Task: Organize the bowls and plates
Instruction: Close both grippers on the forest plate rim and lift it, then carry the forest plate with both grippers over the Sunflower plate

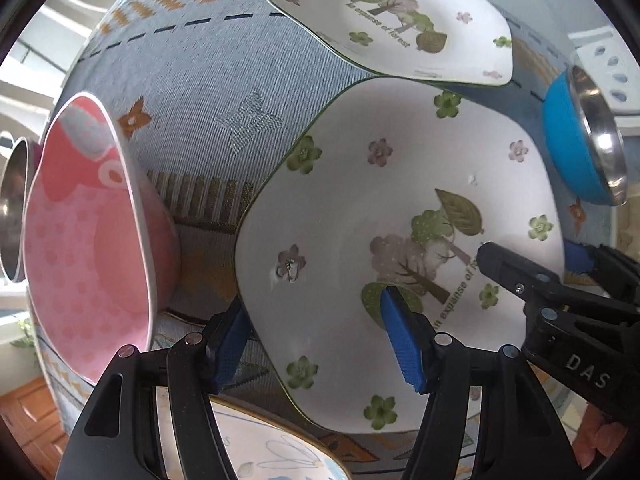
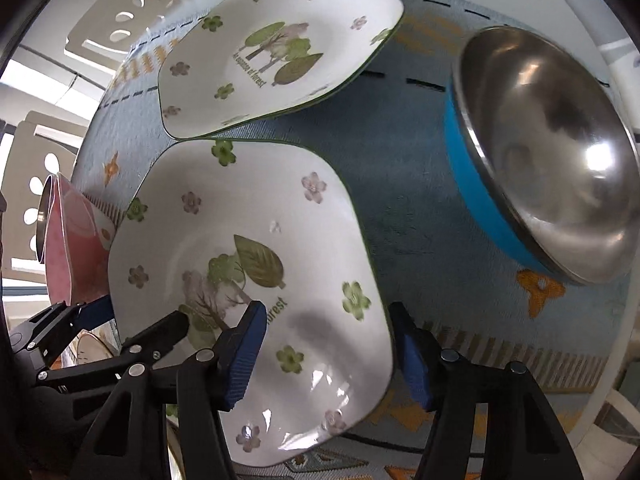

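Observation:
A white square plate with tree and flower print lies on the blue-grey tablecloth. My left gripper is open and straddles its near-left rim, one finger over the plate, one beside it. My right gripper is open and straddles the plate's opposite rim in the same way; it also shows in the left wrist view. A second plate of the same print lies just behind, its edge touching or overlapping the first.
A pink dotted bowl stands left of the plate, a steel bowl behind it. A blue bowl with steel inside stands at the right. A pale plate with blue print lies near me. White chairs stand beyond the table.

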Tool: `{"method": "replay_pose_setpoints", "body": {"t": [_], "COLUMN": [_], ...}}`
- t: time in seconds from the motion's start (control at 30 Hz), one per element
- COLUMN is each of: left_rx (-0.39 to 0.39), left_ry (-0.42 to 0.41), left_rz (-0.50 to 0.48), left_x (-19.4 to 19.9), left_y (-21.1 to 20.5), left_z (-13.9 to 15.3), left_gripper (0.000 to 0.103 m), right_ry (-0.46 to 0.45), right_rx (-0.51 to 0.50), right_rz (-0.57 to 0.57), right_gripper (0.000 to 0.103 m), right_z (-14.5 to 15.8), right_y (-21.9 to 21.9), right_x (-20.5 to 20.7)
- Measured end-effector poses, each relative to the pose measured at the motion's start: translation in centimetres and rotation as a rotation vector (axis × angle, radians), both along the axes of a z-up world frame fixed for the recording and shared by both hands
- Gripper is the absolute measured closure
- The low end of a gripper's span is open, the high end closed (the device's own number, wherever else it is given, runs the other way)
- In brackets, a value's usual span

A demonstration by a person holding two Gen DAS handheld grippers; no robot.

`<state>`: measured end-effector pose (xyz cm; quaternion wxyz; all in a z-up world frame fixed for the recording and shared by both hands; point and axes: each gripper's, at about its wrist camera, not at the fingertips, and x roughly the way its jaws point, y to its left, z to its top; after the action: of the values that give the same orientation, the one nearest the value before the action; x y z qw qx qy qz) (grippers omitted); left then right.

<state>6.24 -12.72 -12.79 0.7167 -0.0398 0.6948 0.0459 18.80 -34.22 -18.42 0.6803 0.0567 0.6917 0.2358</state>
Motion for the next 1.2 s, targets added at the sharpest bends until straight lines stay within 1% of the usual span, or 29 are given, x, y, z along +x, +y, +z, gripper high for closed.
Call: {"method": "replay_pose_setpoints", "body": {"t": [0.2,0.23,0.27,0.3,0.33,0.4,0.47,0.57,0.6,0.67,0.8,0.87,0.9,0.93,0.97,1.0,1.03,1.07,1.1,1.13,1.2], "left_rx": [0.0,0.0,0.005,0.007,0.013,0.05,0.067,0.038,0.02,0.012,0.003,-0.001,-0.064,-0.149,-0.211,-0.209,-0.195,-0.192,-0.186,-0.166,-0.128], "left_ry": [-0.008,-0.008,-0.013,-0.012,-0.008,-0.005,-0.002,-0.011,-0.014,-0.019,-0.046,-0.061,-0.085,-0.09,-0.087,-0.114,-0.137,-0.149,-0.139,-0.124,-0.102], "left_rz": [0.006,0.006,0.015,0.02,0.016,-0.001,-0.011,0.002,0.003,-0.005,-0.047,-0.072,-0.102,-0.117,-0.135,-0.174,-0.185,-0.172,-0.17,-0.167,-0.153], "left_x": [0.1,0.3,0.3,0.3,0.3,0.2,0.3,0.3,0.3,0.4,0.1,-0.1,-0.3,-0.3,-0.5,-0.7,-0.7,-0.5,-0.3,-0.1,-0.4], "left_y": [0.1,0.0,0.2,0.1,0.0,-0.4,-0.6,-0.5,-0.4,-0.2,-0.9,-1.5,-2.0,-2.6,-3.5,-5.1,-5.7,-5.7,-5.6,-5.3,-4.3], "left_z": [0.0,0.1,0.2,0.3,0.4,0.6,0.8,1.1,1.4,1.9,3.1,3.7,4.4,5.0,5.7,7.0,7.7,8.3,8.2,7.9,7.1], "left_gripper": [0.041,0.043,0.045,0.047,0.047,0.047,0.048,0.048,0.048,0.048,0.048,0.048,0.058,0.063,0.063,0.064,0.065,0.065,0.065,0.065,0.065], "right_ry": [-0.004,-0.007,-0.013,-0.02,-0.024,-0.036,-0.043,-0.062,-0.062,-0.061,-0.034,-0.051,-0.058,-0.06,-0.059,-0.079,-0.116,-0.133,-0.086,-0.047,-0.031], "right_rx": [-0.015,-0.029,-0.046,-0.051,-0.046,-0.035,-0.028,-0.027,-0.026,-0.019,0.018,0.013,0.017,0.045,0.105,0.126,0.107,0.121,0.159,0.135,0.037], "right_rz": [0.031,0.03,0.031,0.034,0.035,0.047,0.05,0.079,0.081,0.079,0.031,0.028,0.03,0.031,0.031,0.037,0.061,0.041,-0.037,-0.087,-0.15], "right_gripper": [0.042,0.046,0.055,0.057,0.059,0.062,0.064,0.067,0.067,0.07,0.076,0.076,0.077,0.08,0.085,0.085,0.088,0.089,0.091,0.091,0.091], "right_z": [0.0,0.0,-0.1,-0.1,-0.1,0.0,0.0,0.3,0.4,0.5,0.9,1.4,1.7,2.1,2.9,3.7,4.5,5.1,4.9,4.3,3.2], "right_y": [0.4,0.5,1.0,1.1,0.9,0.4,0.1,-0.4,-0.5,-1.1,-3.3,-3.9,-4.1,-4.0,-3.9,-3.5,-2.9,-3.0,-3.7,-4.2,-5.0], "right_x": [0.0,0.0,0.2,0.3,0.3,0.1,-0.1,-0.8,-1.1,-1.7,-3.5,-4.3,-4.5,-4.8,-5.1,-5.4,-5.8,-6.0,-5.7,-5.6,-5.7]}}
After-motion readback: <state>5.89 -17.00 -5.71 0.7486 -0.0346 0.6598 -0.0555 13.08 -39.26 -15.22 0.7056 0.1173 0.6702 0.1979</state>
